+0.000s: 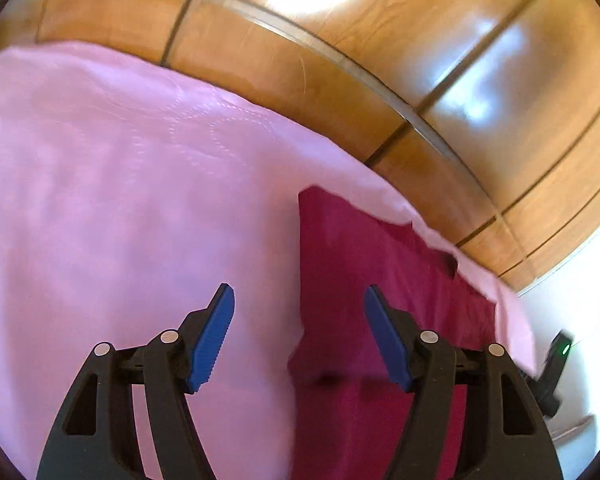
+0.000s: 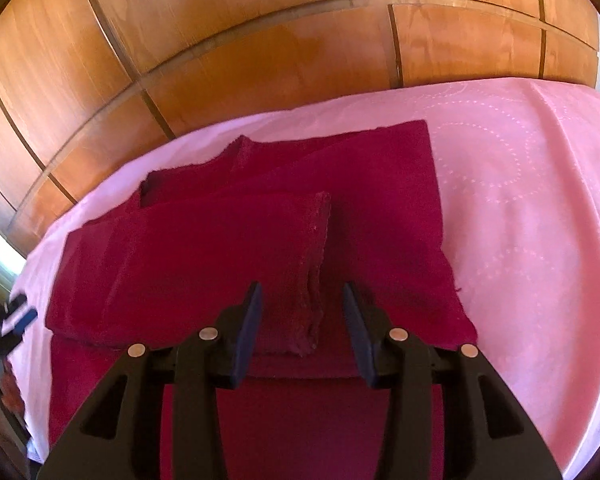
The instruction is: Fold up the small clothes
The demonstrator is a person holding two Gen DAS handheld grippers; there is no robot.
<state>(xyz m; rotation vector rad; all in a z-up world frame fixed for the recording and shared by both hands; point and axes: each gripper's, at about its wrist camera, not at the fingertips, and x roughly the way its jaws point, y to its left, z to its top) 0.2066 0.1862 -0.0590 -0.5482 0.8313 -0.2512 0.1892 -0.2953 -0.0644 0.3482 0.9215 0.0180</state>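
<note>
A dark red garment (image 2: 236,248) lies spread on the pink bed cover (image 2: 520,208), left of the cover's middle in the right wrist view. One flap is already turned over onto the body of the cloth, leaving a folded edge that runs from the far middle down toward the near side.

The right gripper (image 2: 302,300) hovers over that edge with its jaws partly open. The ribbed, doubled strip of cloth lies between the pads, but they do not press on it and nothing is held. The left gripper (image 1: 300,300) stands off to the left over the cover, jaws wide and empty, with the garment's straight left edge (image 1: 300,260) just beneath the gap between them.

The cloth looks like a soft, napped knit or fleece: light, limp and not slippery, likely to sag and crease wherever it goes unsupported. I judge it best taken at a corner or hem, where a doubled layer gives the pads something to bite. Pinching one layer only would let the fold below slide apart.

The cover is smooth and slightly glossy, stitched with dotted circles, and may drag along with the cloth. Behind the bed stand polished wooden wardrobe panels (image 2: 260,60) with dark seams.
</note>
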